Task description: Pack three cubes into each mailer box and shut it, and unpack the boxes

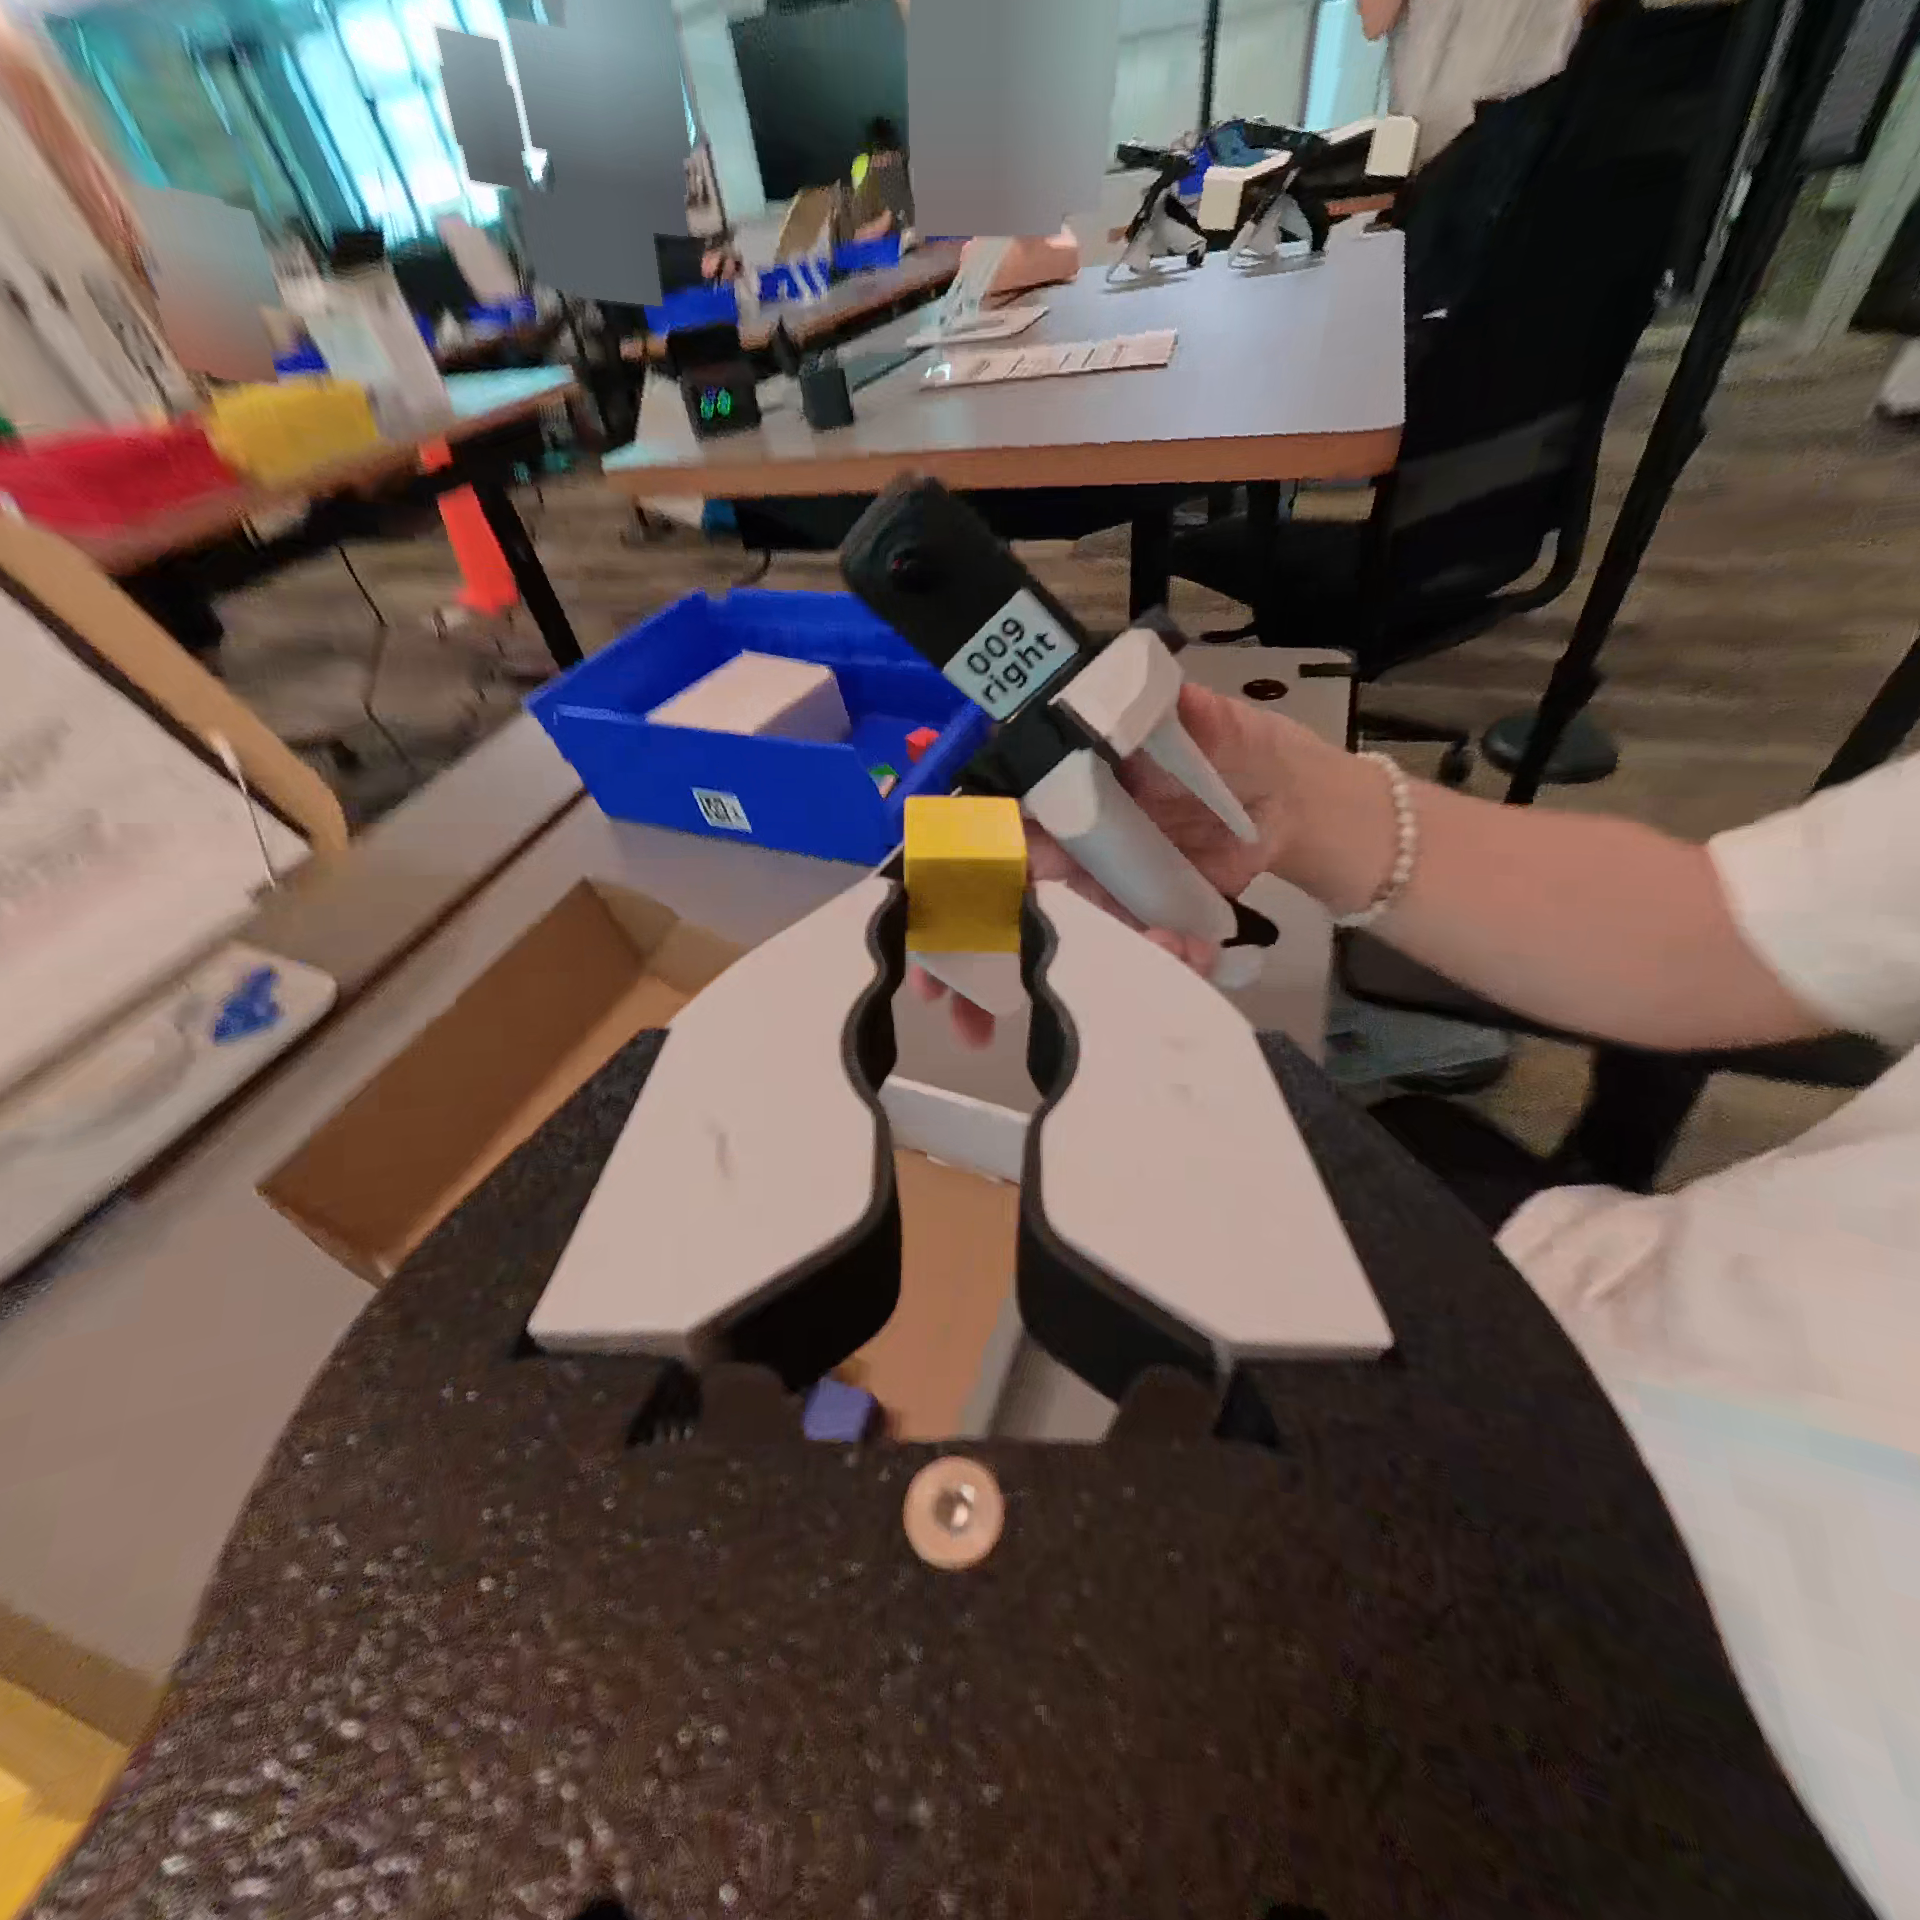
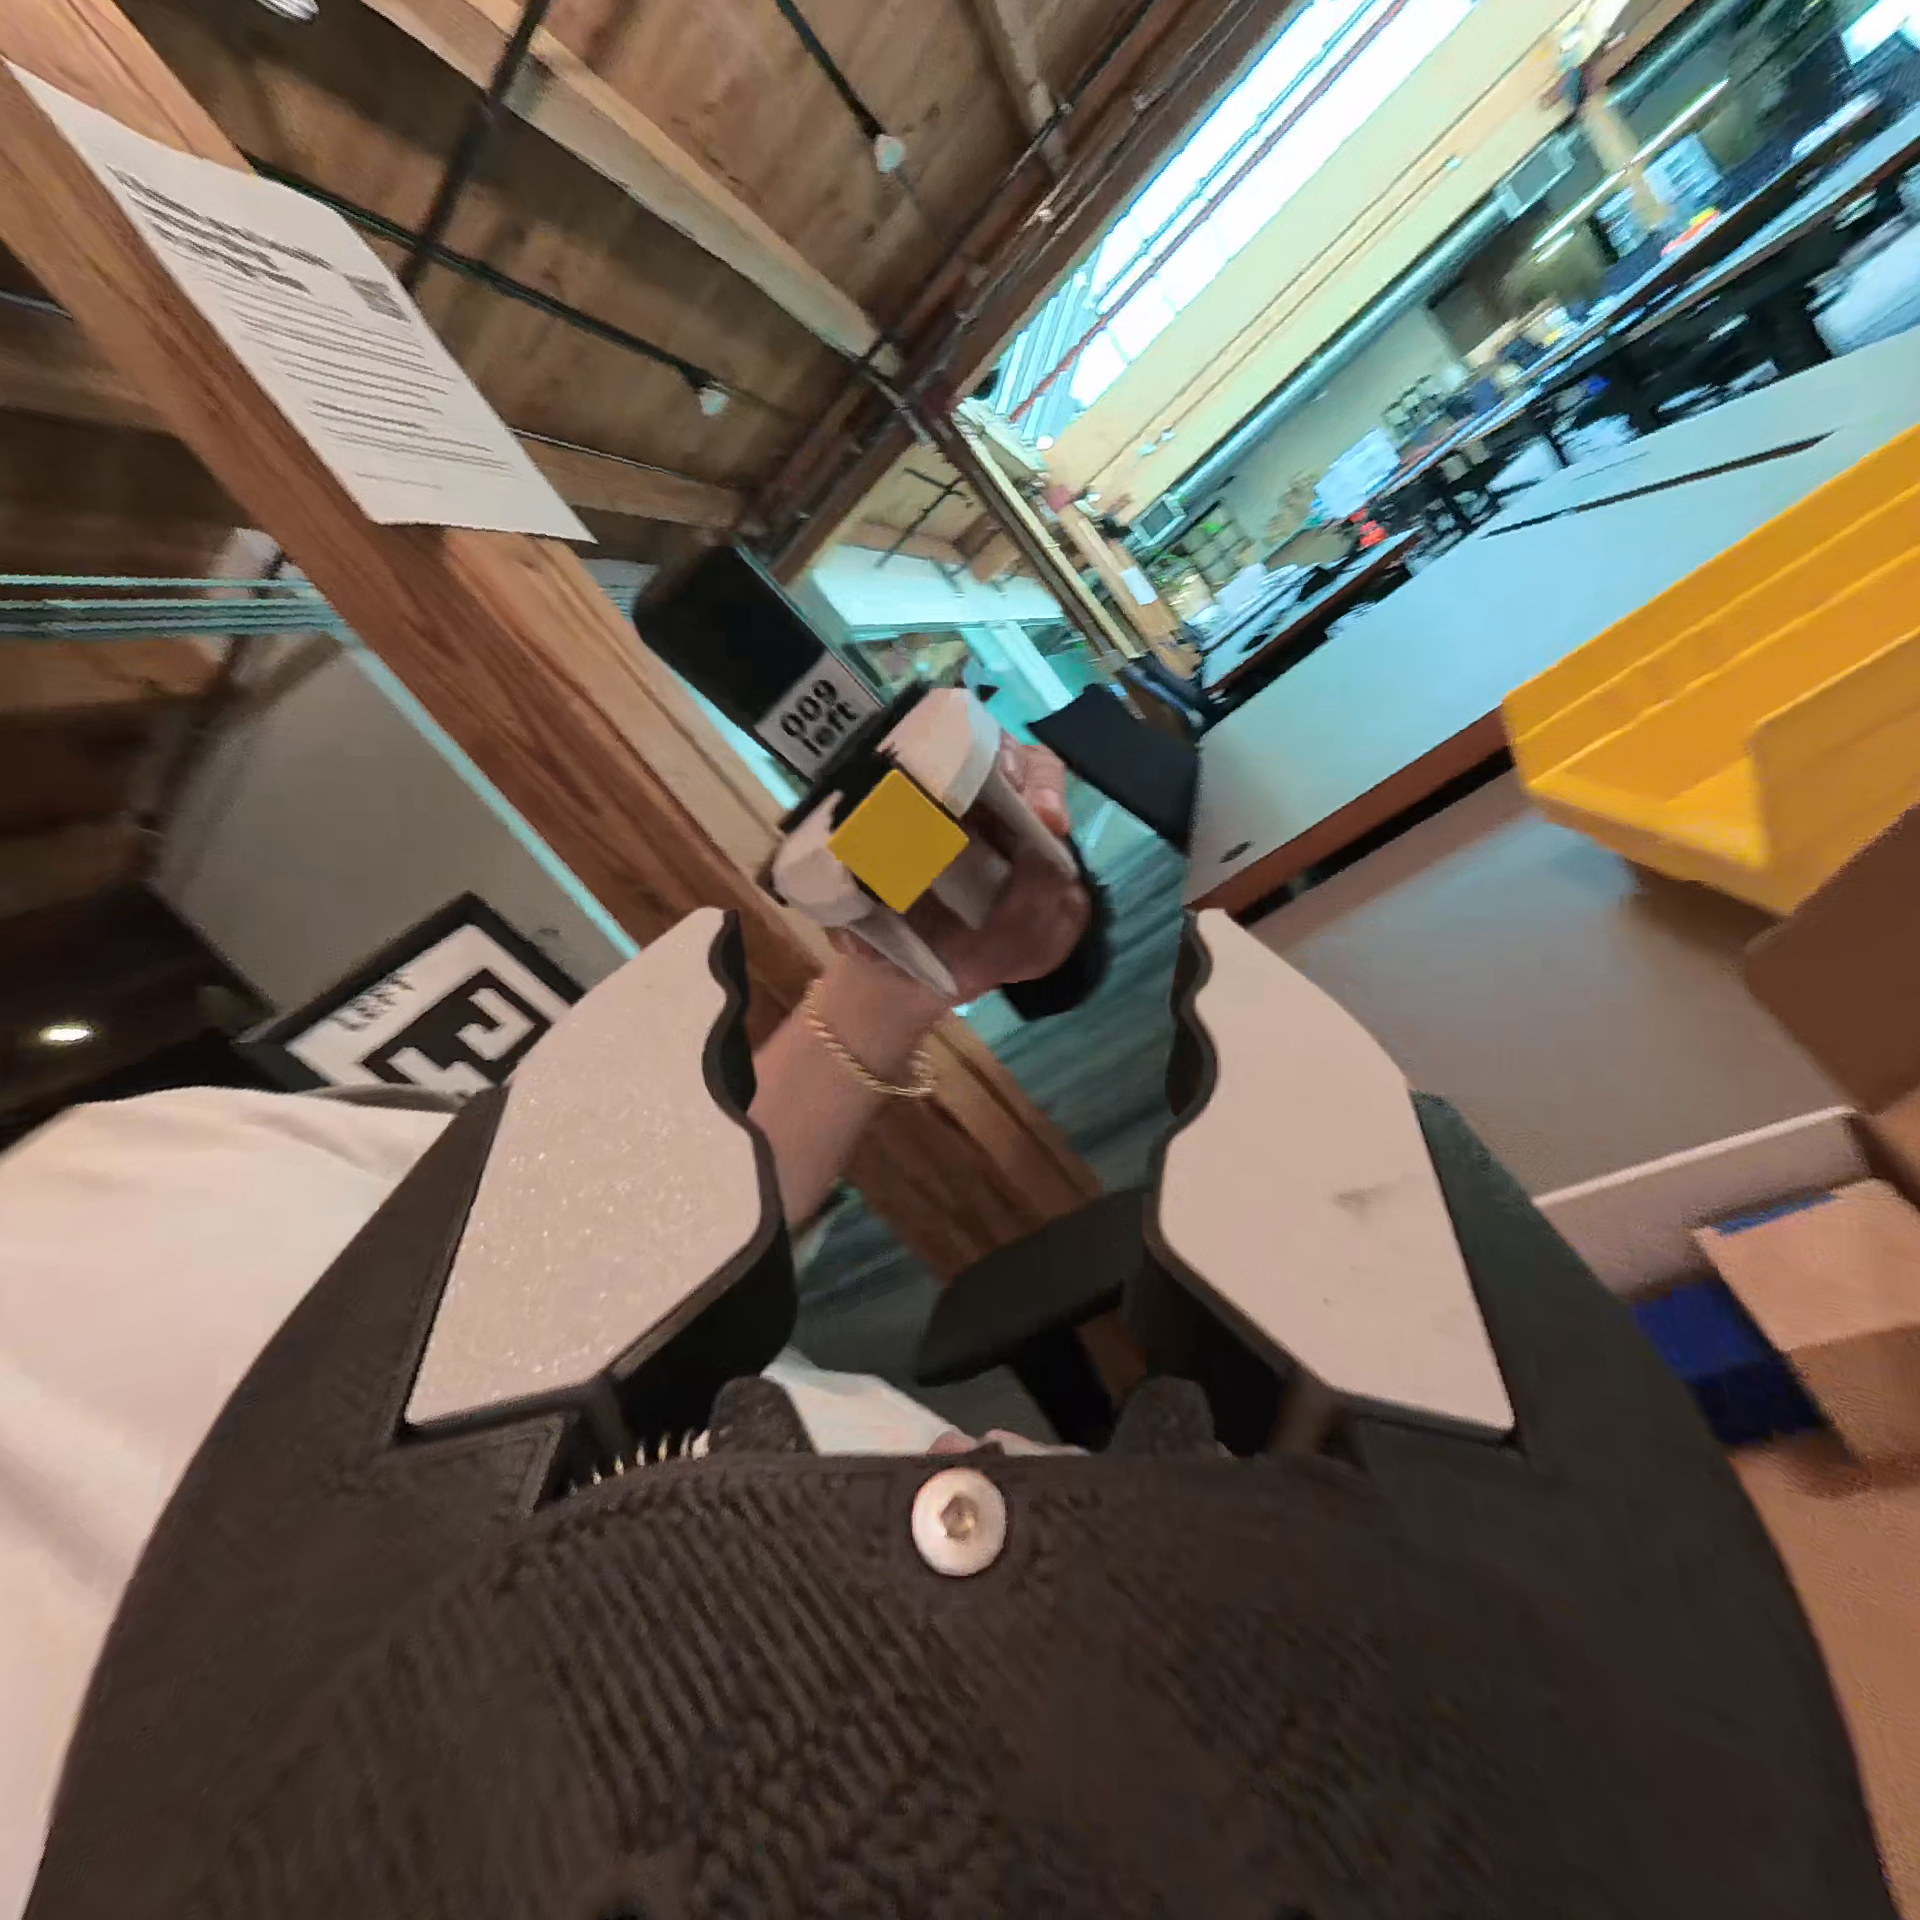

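Note:
In the left wrist view my left gripper (image 1: 964,883) is shut on a yellow cube (image 1: 964,868) and holds it in the air above an open brown mailer box (image 1: 488,1081). A purple cube (image 1: 840,1413) lies in the box under my fingers. The right gripper (image 1: 1101,748), held in a hand, is just right of the yellow cube. In the right wrist view my right gripper (image 2: 961,956) is open and empty, tilted upward. It faces the left gripper (image 2: 883,821), which holds the yellow cube (image 2: 899,842).
A blue bin (image 1: 748,779) behind the mailer box holds a white box (image 1: 758,701) and small cubes. A yellow bin (image 2: 1714,748) and cardboard boxes (image 2: 1849,997) stand on the table at the right. A wooden post (image 2: 499,623), desks and a black chair (image 1: 1475,499) lie beyond. The grippers are tip to tip, or close to it.

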`<state>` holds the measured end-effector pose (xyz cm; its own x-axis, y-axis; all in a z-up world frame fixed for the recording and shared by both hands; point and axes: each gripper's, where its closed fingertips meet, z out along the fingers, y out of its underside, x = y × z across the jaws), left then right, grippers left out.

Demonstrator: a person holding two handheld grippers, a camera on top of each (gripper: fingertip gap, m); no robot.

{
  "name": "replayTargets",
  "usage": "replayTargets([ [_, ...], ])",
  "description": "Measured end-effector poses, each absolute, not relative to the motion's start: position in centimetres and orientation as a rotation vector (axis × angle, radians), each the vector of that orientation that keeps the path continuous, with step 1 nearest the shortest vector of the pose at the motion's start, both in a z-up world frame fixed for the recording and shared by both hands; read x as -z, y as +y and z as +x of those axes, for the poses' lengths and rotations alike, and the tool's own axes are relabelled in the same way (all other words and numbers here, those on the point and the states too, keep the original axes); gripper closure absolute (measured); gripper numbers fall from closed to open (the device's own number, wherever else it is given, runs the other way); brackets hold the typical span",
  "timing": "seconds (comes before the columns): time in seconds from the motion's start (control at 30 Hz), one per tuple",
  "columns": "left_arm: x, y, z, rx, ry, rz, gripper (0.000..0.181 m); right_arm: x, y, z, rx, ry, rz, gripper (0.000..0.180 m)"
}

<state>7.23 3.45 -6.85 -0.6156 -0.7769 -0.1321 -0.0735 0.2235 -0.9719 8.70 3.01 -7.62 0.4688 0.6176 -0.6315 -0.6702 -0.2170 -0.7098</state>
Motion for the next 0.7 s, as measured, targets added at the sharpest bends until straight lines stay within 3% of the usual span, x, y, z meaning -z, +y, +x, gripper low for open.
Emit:
replayTargets([
  [0.27, 10.1, 2.9, 10.1, 1.3, 1.871, -0.44, 0.16, 10.5, 3.9, 9.7, -1.303, 0.113, -1.386, 0.111],
  [0.47, 14.0, 3.7, 12.4, 1.131, 1.975, -0.364, 0.16, 12.6, 4.9, 11.5, -1.264, 0.153, -1.427, 0.156],
  [0.7, 14.7, 5.8, 14.4, 1.114, 1.77, -0.488, 0.156, 14.2, 5.2, 14.7, -1.088, 0.202, -1.494, 0.157],
])
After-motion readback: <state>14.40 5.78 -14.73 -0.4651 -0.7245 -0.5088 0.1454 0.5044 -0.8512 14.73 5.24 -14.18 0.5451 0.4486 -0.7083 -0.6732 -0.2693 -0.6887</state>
